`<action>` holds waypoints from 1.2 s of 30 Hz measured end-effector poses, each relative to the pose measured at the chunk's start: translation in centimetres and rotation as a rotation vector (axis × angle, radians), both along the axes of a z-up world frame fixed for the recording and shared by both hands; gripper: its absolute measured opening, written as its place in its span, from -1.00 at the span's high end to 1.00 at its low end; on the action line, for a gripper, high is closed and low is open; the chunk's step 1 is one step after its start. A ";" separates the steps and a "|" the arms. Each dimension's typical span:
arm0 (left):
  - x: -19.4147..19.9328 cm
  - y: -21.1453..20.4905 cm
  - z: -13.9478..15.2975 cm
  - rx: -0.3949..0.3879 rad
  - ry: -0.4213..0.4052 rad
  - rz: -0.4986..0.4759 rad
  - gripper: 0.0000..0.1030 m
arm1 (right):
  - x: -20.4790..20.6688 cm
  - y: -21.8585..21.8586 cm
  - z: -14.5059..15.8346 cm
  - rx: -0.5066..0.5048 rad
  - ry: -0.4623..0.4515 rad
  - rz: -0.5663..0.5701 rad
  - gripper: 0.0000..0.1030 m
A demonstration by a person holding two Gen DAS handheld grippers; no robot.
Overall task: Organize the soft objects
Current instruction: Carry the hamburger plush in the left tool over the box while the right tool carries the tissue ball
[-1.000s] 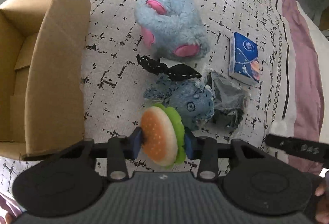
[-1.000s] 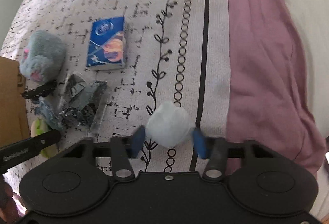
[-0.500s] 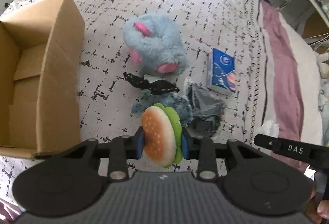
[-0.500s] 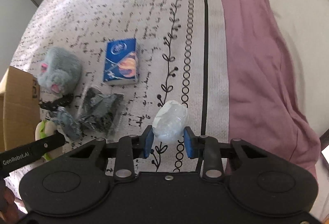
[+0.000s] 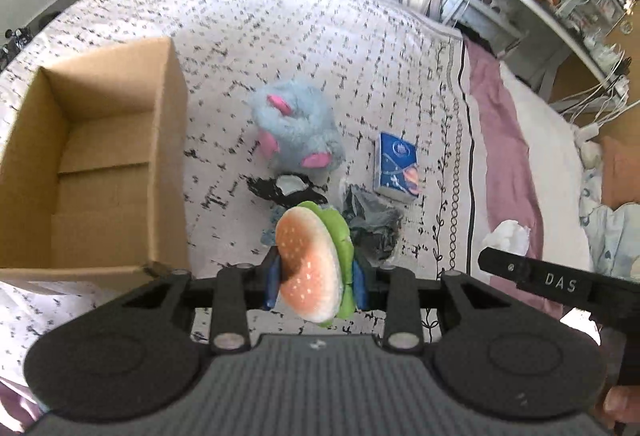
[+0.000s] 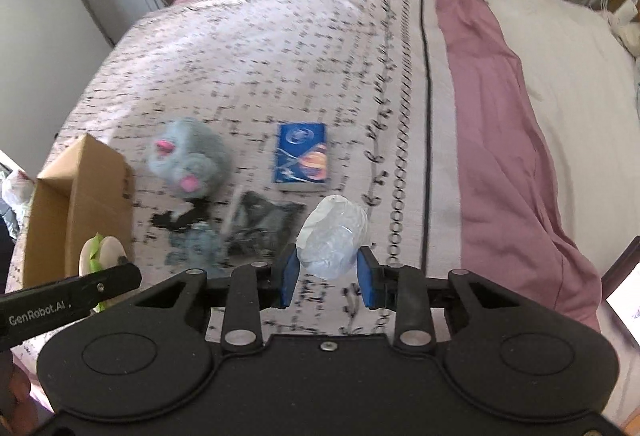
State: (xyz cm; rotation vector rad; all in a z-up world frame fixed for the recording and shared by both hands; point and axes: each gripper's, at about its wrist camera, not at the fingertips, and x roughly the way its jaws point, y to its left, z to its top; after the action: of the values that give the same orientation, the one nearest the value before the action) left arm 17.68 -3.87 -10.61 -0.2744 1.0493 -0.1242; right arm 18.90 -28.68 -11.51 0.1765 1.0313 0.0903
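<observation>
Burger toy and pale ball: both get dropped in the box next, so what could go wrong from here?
The plush burger bulges far out of the left tool and might slip free. The pale blue ball sits high between the right tool's pads. The cardboard box wall may snag a low swing.

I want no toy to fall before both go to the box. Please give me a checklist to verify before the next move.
1. Left tongs clamp the plush hamburger on both sides: ok.
2. Right tongs clamp the pale blue soft ball: ok.
3. Cardboard box is open at the top: ok.
4. Box interior holds nothing that is visible: ok.
5. Grey plush mouse and blue tissue pack lie outside the box, beside the path: ok.
6. Grip firmness: cannot tell.
</observation>
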 end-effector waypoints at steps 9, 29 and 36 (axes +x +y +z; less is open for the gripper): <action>-1.6 3.1 2.7 0.004 -0.057 0.019 0.34 | -1.2 3.6 2.7 0.035 -0.055 0.032 0.41; -2.2 12.3 3.4 0.038 -0.093 0.106 0.34 | -1.2 13.6 5.4 0.106 -0.082 0.156 0.41; -1.4 15.5 1.8 0.007 -0.062 0.136 0.34 | -0.4 17.3 5.6 0.094 -0.074 0.208 0.40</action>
State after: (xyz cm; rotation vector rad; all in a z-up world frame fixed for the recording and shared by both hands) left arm 16.28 11.64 -8.78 -0.3321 0.9667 -0.0067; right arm 18.48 -11.42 -5.95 0.1496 0.9695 0.3321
